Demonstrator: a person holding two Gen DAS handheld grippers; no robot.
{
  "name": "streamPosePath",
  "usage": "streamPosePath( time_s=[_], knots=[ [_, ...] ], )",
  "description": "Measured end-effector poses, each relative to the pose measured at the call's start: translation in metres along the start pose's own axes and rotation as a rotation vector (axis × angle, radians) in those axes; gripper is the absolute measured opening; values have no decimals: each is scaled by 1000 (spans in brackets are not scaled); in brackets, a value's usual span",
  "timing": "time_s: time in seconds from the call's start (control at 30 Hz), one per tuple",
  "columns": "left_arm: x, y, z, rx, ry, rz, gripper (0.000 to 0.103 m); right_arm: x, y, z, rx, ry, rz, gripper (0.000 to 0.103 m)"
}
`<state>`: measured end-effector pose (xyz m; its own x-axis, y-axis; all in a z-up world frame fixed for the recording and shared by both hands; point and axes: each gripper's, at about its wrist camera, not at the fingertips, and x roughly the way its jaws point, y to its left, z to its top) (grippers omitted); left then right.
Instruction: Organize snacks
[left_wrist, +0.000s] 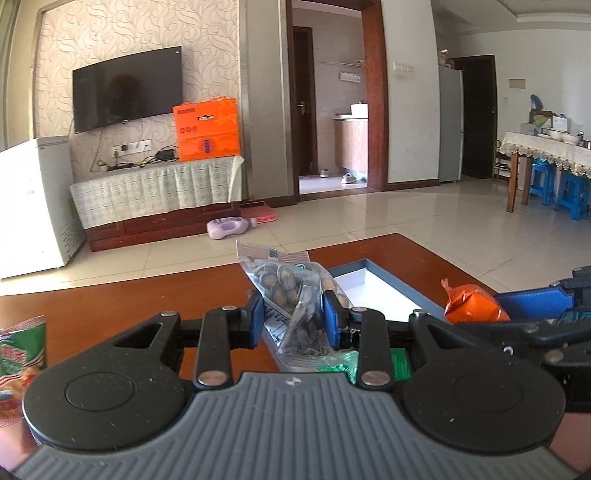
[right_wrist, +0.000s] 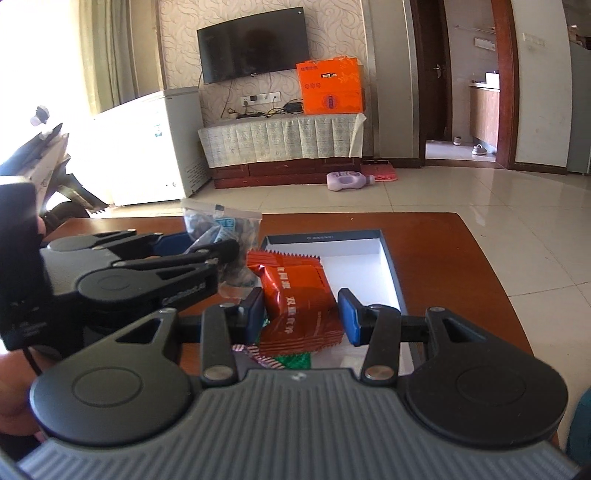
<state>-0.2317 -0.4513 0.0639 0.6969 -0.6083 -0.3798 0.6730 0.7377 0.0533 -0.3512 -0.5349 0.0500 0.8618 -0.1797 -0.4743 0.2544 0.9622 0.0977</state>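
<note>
My left gripper (left_wrist: 293, 317) is shut on a clear bag of dark seeds (left_wrist: 291, 288), which sticks up between the blue pads over the brown table (left_wrist: 129, 295). Just beyond it lies an open grey box with a white inside (left_wrist: 384, 295). My right gripper (right_wrist: 301, 314) is shut on an orange-red foil packet (right_wrist: 299, 295), held over the near end of the box (right_wrist: 369, 258). In the right wrist view the left gripper (right_wrist: 221, 254) and its seed bag (right_wrist: 221, 225) are to the left of the box. The orange packet (left_wrist: 472, 304) also shows at the right of the left wrist view.
A green snack bag (left_wrist: 18, 354) lies at the table's left edge. Green and red-striped packets (right_wrist: 284, 360) lie under the right gripper. A hand (right_wrist: 14, 398) holds the left gripper. Beyond the table are tiled floor, a TV stand and a white freezer (right_wrist: 155, 147).
</note>
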Motion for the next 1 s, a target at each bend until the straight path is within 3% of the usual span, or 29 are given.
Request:
streamPosePath(
  time_s=[0.87, 1.0],
  knots=[
    [103, -8, 5, -18, 70, -78, 38, 27, -11, 3, 13, 78, -38, 46],
    [107, -8, 6, -14, 74, -74, 48, 30, -12, 3, 16, 82, -39, 46]
  ],
)
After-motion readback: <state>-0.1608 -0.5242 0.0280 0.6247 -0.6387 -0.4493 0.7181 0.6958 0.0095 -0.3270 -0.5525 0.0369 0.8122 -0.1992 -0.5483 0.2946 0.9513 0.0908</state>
